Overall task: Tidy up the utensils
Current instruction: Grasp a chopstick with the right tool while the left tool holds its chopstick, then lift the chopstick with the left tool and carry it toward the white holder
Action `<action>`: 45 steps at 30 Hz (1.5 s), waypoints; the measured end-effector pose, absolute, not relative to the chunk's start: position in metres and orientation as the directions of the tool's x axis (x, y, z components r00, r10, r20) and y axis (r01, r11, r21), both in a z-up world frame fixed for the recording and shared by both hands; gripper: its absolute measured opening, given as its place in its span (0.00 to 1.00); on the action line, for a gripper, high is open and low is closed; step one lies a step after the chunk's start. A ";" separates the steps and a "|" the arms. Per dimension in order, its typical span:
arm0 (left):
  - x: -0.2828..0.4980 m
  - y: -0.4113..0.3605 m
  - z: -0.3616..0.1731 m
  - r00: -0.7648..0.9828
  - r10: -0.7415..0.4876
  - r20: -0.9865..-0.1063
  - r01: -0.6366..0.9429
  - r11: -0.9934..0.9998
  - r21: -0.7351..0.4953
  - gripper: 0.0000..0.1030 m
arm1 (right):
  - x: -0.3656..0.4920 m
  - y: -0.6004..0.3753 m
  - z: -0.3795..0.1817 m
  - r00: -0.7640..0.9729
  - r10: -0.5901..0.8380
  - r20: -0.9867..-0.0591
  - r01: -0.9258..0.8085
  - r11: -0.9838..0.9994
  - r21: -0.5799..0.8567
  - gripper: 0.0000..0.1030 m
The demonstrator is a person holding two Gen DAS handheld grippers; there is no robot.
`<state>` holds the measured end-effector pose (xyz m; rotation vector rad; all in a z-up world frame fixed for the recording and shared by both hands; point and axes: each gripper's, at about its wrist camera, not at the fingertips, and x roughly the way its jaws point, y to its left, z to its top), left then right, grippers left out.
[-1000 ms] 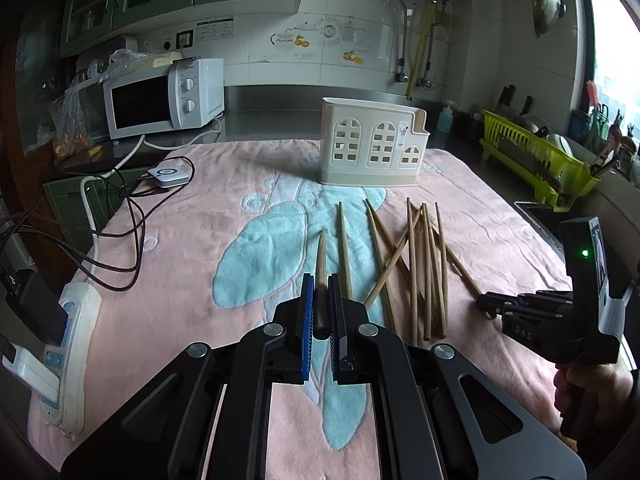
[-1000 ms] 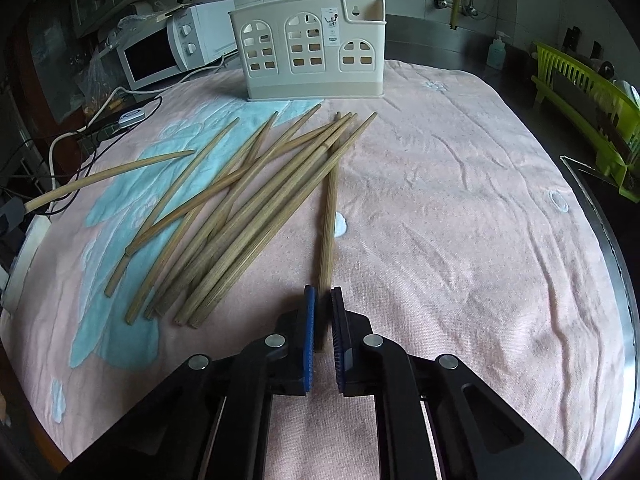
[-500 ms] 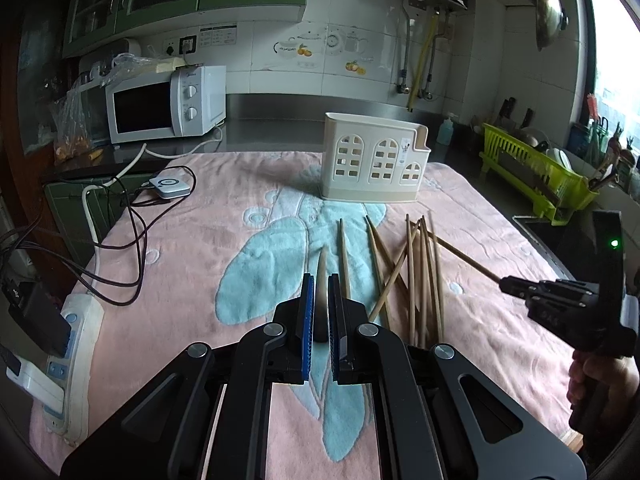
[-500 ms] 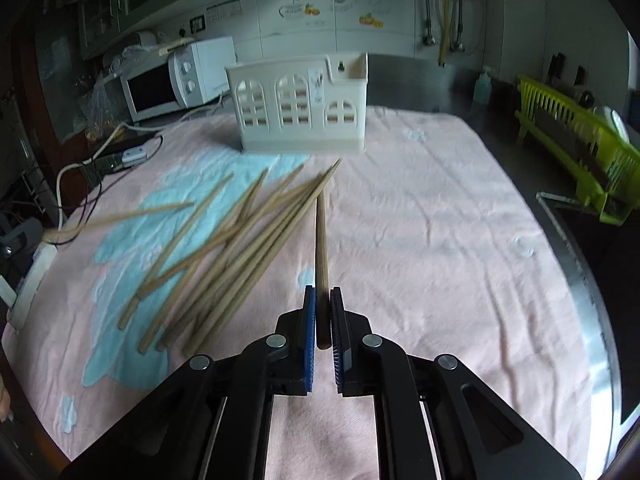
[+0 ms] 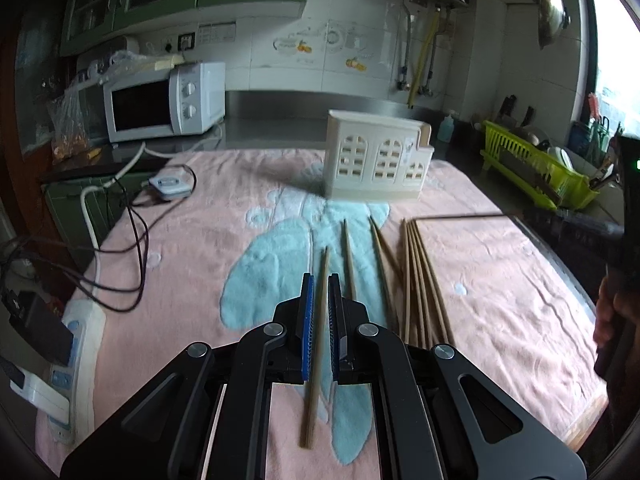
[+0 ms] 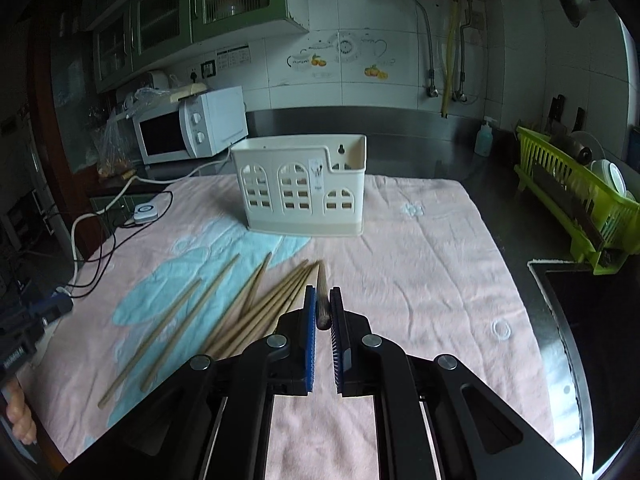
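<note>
My left gripper is shut on a wooden chopstick that points toward the cream utensil holder; its rear end shows under the jaws. Several more chopsticks lie on the pink towel to the right. At the right edge of the left wrist view, my right gripper holds a second chopstick level above the towel. In the right wrist view that gripper is shut on this chopstick, seen nearly end-on and aimed at the holder. The loose chopsticks lie below and left of it.
A white microwave stands at the back left. Cables and a power strip trail along the towel's left edge. A green dish rack and a dark sink are on the right. A person's hand grips the right handle.
My right gripper has lifted its chopstick off the towel and risen, so the holder now sits straight ahead. The left gripper has kept its grip and hardly moved.
</note>
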<state>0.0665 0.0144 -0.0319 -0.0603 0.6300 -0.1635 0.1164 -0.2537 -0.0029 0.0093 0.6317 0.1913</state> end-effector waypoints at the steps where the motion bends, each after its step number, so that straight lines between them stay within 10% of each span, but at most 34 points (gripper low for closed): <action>1: 0.066 0.015 -0.036 0.785 -0.172 -0.596 0.135 0.985 -0.107 0.05 | 0.117 -0.254 -0.001 0.793 0.180 -0.582 -0.175 0.982 0.066 0.07; 21: 0.057 0.017 -0.118 0.596 -0.177 -0.783 0.172 0.981 -0.090 0.17 | 0.124 -0.251 0.008 0.807 0.210 -0.551 -0.198 0.977 0.082 0.07; 45: 0.050 0.009 -0.050 0.776 -0.157 -0.611 0.176 0.984 -0.029 0.05 | 0.128 -0.246 0.020 0.819 0.221 -0.530 -0.212 0.974 0.078 0.07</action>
